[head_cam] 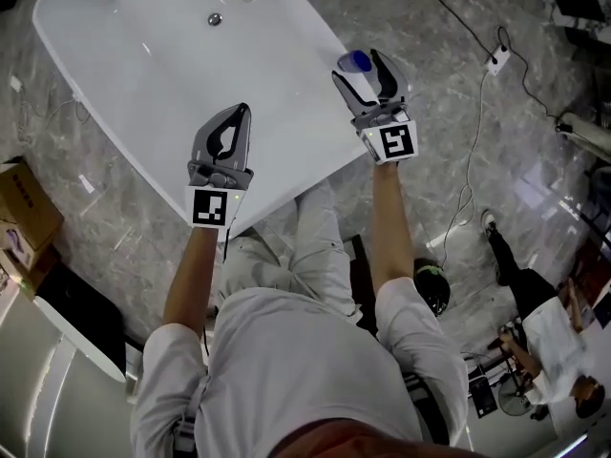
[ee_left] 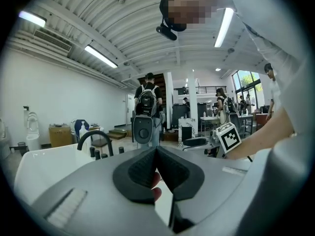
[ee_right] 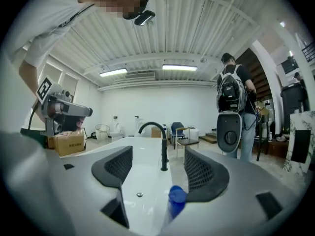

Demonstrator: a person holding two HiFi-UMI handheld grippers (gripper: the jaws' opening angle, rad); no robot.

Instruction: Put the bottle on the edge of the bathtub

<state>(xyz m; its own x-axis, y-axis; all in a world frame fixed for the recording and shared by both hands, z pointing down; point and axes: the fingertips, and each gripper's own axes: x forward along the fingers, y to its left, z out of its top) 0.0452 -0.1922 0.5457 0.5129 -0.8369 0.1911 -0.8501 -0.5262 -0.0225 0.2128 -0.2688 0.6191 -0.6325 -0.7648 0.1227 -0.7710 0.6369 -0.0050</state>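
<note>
We are hovering the right tongs [ee_right: 153, 163] spread wide, pinching nothing. The bottle with the round blue cap [ee_right: 176, 200] is standing upright just below them, nearer the right-hand jaw and not touching either pad. From the head view, the bottle [head_cam: 354, 62] is sitting under the tips of the right tongs [head_cam: 370, 65], on the rim of the white glossy bathtub [head_cam: 286, 132]. Its body is mostly hidden, so we are not calling its colour.

Our read is that the placement is done. The jaws are wide so they can lift off without clipping the cap and tipping the bottle into the basin.

The left tongs [ee_left: 156, 149] are pressed together and empty, and we are parking them [head_cam: 237, 113] over the near rim, well to the left of the right tongs, because one hand is enough for this job. The black curved faucet [ee_right: 160, 141] is sitting well ahead of the right tongs, clear of the work.

The risk is a narrow, rounded rim, so any nudge to the bottle matters.
</note>
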